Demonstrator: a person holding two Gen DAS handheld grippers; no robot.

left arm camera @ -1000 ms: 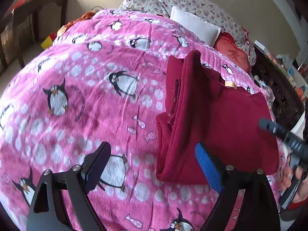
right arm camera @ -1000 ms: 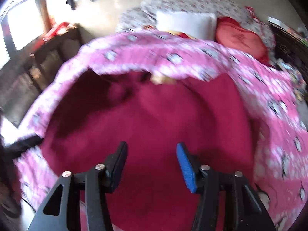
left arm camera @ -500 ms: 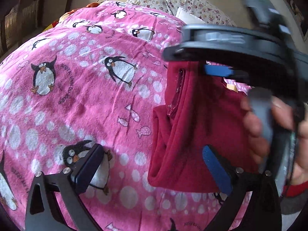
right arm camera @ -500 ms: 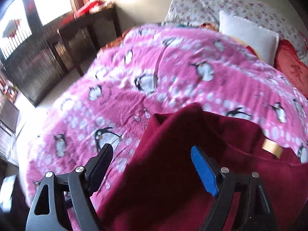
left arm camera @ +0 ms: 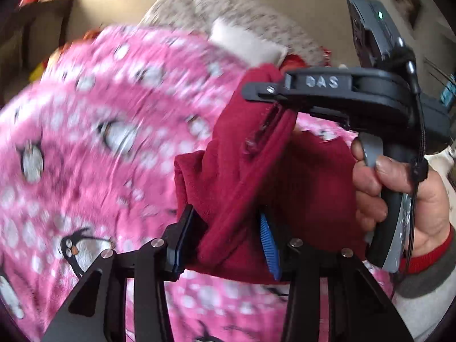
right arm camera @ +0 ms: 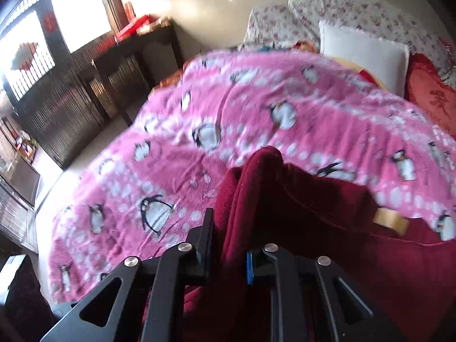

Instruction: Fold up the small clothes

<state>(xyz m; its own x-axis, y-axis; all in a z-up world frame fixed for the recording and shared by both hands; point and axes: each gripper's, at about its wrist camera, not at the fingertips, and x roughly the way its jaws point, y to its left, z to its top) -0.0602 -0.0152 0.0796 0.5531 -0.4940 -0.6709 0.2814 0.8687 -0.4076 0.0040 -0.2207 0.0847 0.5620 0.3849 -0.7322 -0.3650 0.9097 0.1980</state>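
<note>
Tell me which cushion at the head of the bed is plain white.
The white cushion, leaning between the floral pillows and the red embroidered cushion; only it has no pattern.

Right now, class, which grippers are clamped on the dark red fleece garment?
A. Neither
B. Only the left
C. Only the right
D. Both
D: the left gripper pinches the dark red fleece garment at its near edge, and the right gripper pinches its upper fold.
</note>
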